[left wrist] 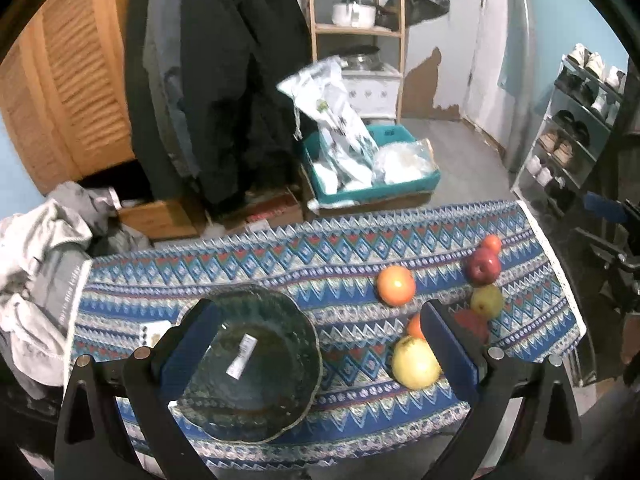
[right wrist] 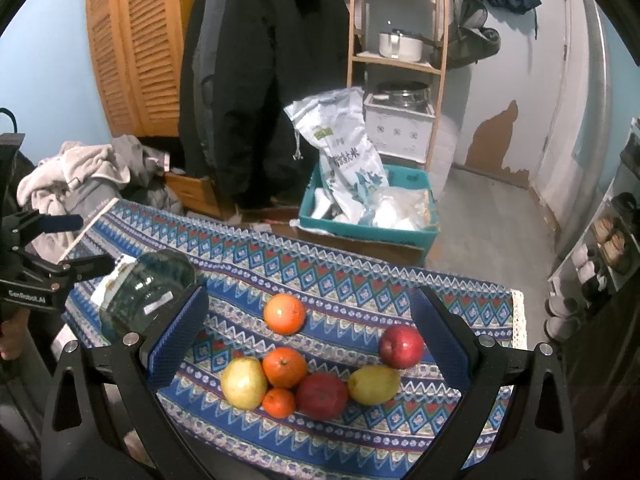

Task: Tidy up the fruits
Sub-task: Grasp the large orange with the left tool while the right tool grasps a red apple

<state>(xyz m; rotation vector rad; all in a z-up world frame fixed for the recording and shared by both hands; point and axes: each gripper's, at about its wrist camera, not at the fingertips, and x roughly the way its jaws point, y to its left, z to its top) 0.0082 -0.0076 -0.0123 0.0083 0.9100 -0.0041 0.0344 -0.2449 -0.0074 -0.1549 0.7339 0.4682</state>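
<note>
Lower centre of both views: fruit loose on the patterned blue table (right wrist: 360,280), both claws agape.
Right claw (right wrist: 308,344) empty over clustered fruit; left claw (left wrist: 316,344) empty above dark glass bowl (left wrist: 256,364). Advise centring the large orange (right wrist: 285,313) before closing.

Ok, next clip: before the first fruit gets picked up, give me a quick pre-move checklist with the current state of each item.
1. Glass bowl empty: ok, only a label on it.
2. Right tool open: ok, nothing between the fingers.
3. Left tool open: ok, above the bowl.
4. Fruits reachable: ok, all seven lie on the tablecloth; the orange sits apart from the others.
5. Fruit stable: cannot tell; the red apple is nearest the cloth's right edge.
6. Bowl steadied: not ok, nothing holds it.
</note>
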